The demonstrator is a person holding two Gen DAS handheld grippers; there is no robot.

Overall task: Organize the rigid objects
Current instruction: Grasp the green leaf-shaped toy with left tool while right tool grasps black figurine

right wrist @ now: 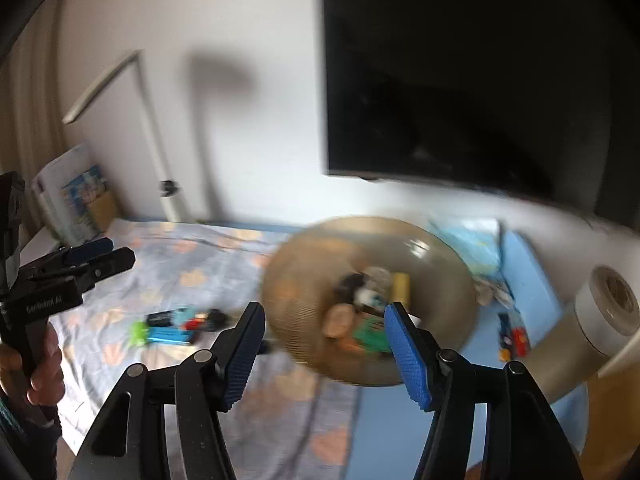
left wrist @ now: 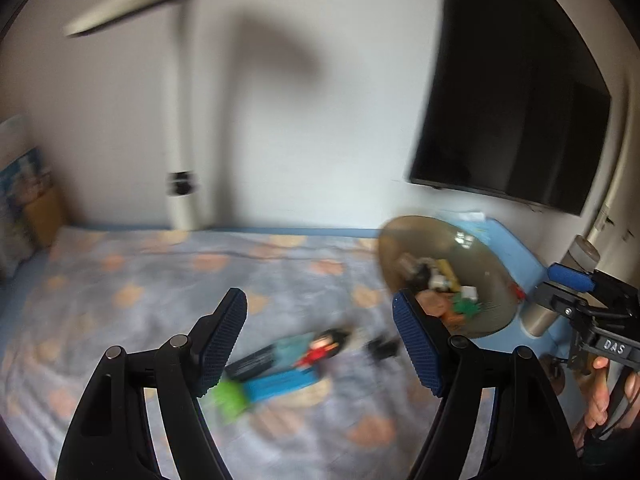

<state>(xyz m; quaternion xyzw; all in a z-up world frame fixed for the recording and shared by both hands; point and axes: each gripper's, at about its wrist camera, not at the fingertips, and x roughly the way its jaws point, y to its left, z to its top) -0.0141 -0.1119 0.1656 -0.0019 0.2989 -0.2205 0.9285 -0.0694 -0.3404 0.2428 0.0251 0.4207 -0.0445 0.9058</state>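
The left gripper hangs above the patterned cloth with its blue-padded jaws spread wide and nothing between them. Just below and ahead of its fingertips, a little cluster of toys lies on the cloth: a green piece nearest its left finger, a blue block touching it, a dark bar alongside, and a small red-and-black figure on top of or against these; blur makes it impossible to tell which. A small black piece sits apart, close to its right finger. Ahead and to the right of that finger stands a shallow brownish bowl, already holding several small mixed objects too smeared to name. The right gripper also has its jaws fully apart and empty, and from its camera the bowl lies directly ahead, just past the fingertips, partly on the cloth and partly on the blue surface. The toy cluster lies ahead and to the left of this gripper. To its right, a roll of tape stands at the edge of view. Farther off, beyond both grippers, a white lamp post rises against the wall, and a dark screen hangs up and to the right.
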